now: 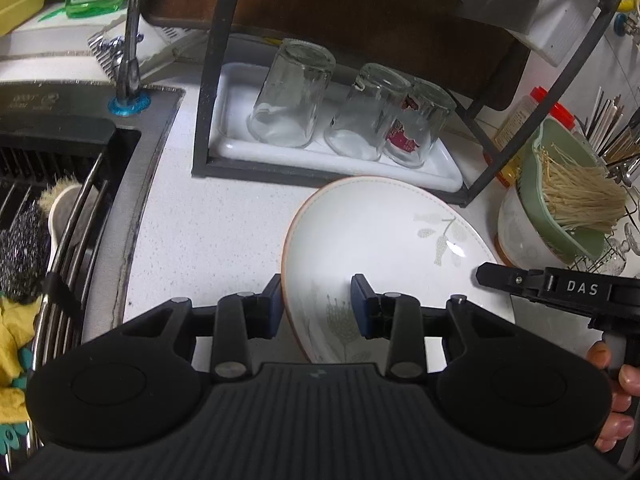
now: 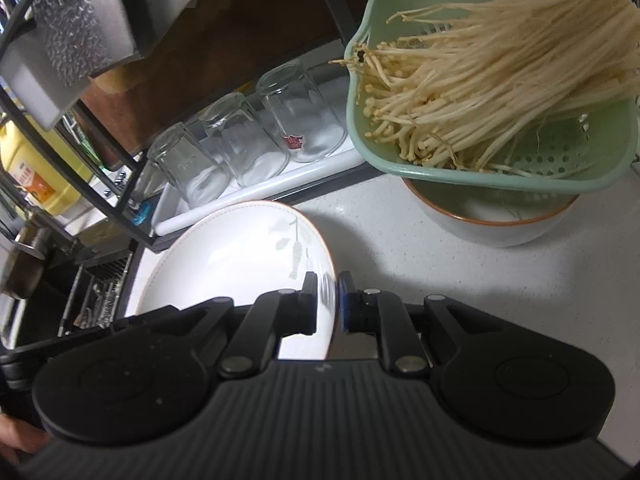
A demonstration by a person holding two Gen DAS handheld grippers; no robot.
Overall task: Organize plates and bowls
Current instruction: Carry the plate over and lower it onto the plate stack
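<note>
A white plate (image 1: pixel 380 232) with an orange rim and a leaf pattern lies low over the white counter (image 1: pixel 220 240); whether it touches I cannot tell. My left gripper (image 1: pixel 316 304) is shut on its left rim, one pad outside and one inside. In the right wrist view the same plate (image 2: pixel 232 260) has its right rim pinched between the pads of my right gripper (image 2: pixel 327 300), which is shut on it. A white bowl (image 2: pixel 492 228) with an orange rim stands to the right, under a green colander (image 2: pixel 480 178) of enoki mushrooms.
A black rack (image 1: pixel 208 80) behind the plate holds a white tray (image 1: pixel 440 172) with three upturned glasses (image 1: pixel 292 96). The sink (image 1: pixel 60 168) with a scrubber and the faucet (image 1: pixel 130 40) lie to the left. A hand (image 1: pixel 616 392) grips the right gripper's handle.
</note>
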